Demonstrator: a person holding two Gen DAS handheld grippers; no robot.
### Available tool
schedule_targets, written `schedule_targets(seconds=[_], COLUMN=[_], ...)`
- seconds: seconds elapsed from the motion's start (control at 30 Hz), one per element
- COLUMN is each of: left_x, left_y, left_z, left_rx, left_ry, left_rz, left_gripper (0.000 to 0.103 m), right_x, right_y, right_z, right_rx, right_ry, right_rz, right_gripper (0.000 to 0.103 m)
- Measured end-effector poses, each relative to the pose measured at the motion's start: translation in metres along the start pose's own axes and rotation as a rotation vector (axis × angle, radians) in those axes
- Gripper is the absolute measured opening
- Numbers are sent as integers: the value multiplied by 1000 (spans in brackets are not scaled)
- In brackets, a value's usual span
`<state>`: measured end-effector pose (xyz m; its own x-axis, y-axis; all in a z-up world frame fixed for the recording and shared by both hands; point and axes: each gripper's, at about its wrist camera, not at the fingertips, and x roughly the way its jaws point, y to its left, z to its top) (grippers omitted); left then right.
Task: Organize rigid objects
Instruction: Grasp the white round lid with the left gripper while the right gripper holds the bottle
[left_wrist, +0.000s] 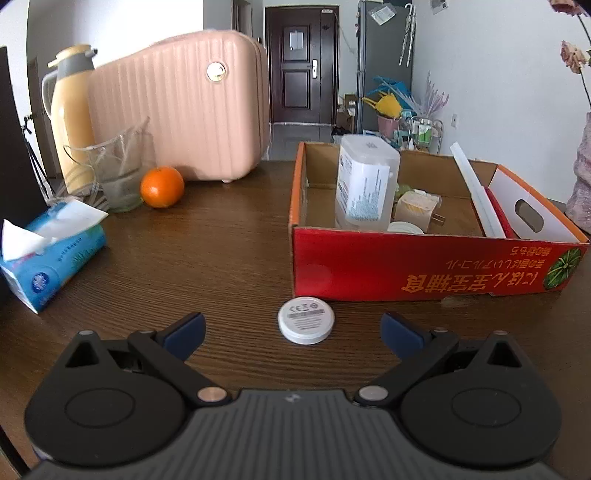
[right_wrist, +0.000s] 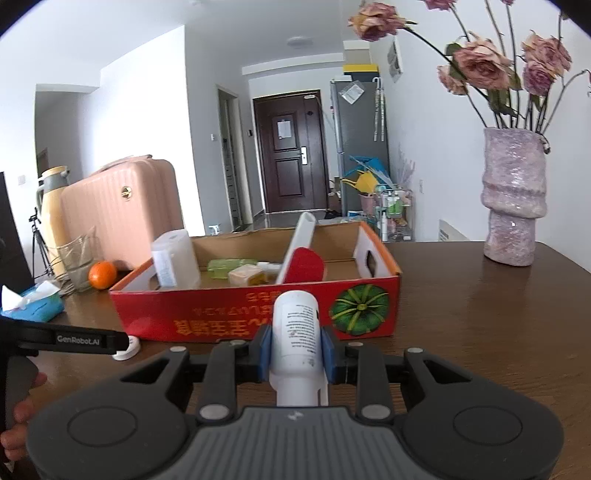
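Grained wooden table (left_wrist: 221, 258), round white puck (left_wrist: 306, 319)

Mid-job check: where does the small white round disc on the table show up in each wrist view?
Left wrist: white disc lies low centre, on the table between the open left gripper fingers, just before the red box.
Right wrist: disc at lower left, partly hidden behind the left gripper.
Shared landmark: the red box.

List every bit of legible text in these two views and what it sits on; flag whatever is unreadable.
"GenRobot.AI": on the left gripper's black finger, right wrist view.
"CE": on the white round disc; its finer print is too small.
Upside-down orange characters on the red cardboard box: not readable.
Labels on the white bottle in the right gripper and on the clear container: blurred.
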<state>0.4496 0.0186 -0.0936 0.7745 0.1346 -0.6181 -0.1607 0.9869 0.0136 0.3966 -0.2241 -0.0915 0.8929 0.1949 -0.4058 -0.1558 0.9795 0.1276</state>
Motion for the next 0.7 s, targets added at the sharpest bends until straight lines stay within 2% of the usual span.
schedule_targets(seconds=[0.27, 0.43, 0.57, 0.63, 0.7], left_x=[26, 38, 43, 42, 40], left_y=[-2, 0, 2, 3, 3], left_z=[7, 6, 6, 7, 7], left_rx=[-26, -24, -22, -16, -8], left_ry=[52, 81, 90, 80, 71], left_rz=[5, 25, 16, 4, -9], left_gripper=[100, 82, 74, 54, 41], right_x=[1, 2, 2, 2, 1], right_y=[-3, -2, -2, -2, -1], right_z=[-1, -1, -2, -2, -2], right_rx=[4, -1, -3, -4, -6], right_ry=[-1, 2, 0, -1, -1], right_rz=[-11, -10, -11, -10, -10], right_gripper=[27, 27, 27, 27, 27])
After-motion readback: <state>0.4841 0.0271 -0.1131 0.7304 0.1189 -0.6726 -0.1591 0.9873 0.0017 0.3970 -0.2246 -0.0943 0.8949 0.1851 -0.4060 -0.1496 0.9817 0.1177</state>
